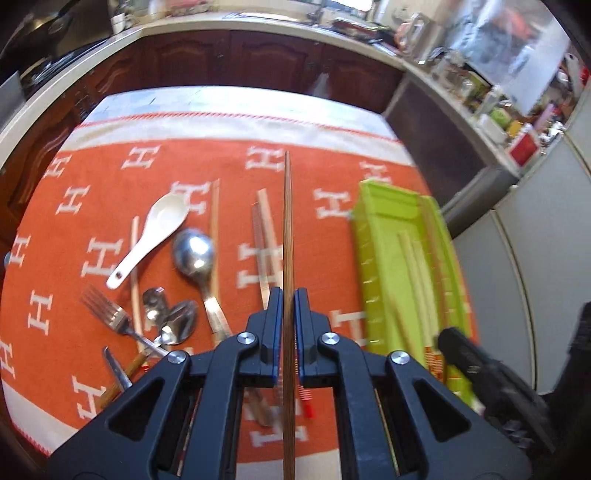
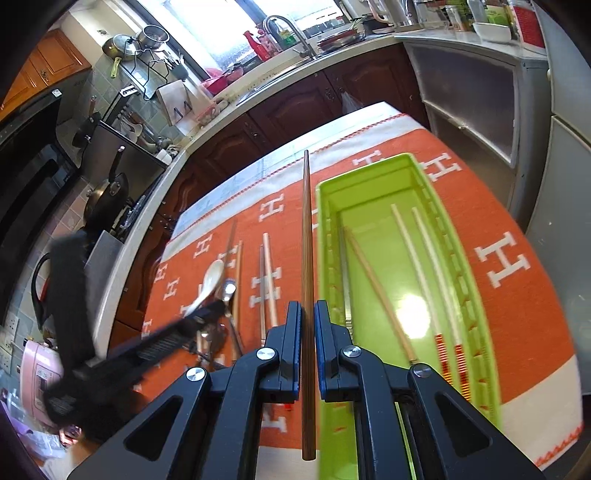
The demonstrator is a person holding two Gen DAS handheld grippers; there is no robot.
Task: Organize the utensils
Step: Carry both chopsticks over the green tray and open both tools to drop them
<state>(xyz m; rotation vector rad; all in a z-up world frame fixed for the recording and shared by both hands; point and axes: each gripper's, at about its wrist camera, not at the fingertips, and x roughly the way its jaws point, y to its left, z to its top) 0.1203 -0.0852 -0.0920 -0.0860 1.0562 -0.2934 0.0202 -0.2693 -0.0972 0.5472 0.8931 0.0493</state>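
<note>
My left gripper point(image 1: 289, 295) is shut on a brown chopstick point(image 1: 287, 229) and holds it above the orange cloth point(image 1: 103, 177). My right gripper point(image 2: 307, 308) is shut on another brown chopstick point(image 2: 306, 236), just left of the green tray point(image 2: 373, 173). The tray point(image 1: 373, 206) holds a pair of pale chopsticks point(image 2: 424, 266) and one wooden chopstick point(image 2: 376, 288). On the cloth lie a white ceramic spoon point(image 1: 155, 229), a steel spoon point(image 1: 194, 254), a fork point(image 1: 110, 314), small spoons point(image 1: 173, 321) and loose chopsticks point(image 1: 266, 236).
The kitchen counter with dark wood cabinets point(image 1: 236, 62) runs behind the table. A sink and tap point(image 2: 288, 33) stand under the window. Grey cabinets point(image 2: 480, 96) stand at the right. The left gripper's black body point(image 2: 110, 350) shows blurred at the lower left of the right wrist view.
</note>
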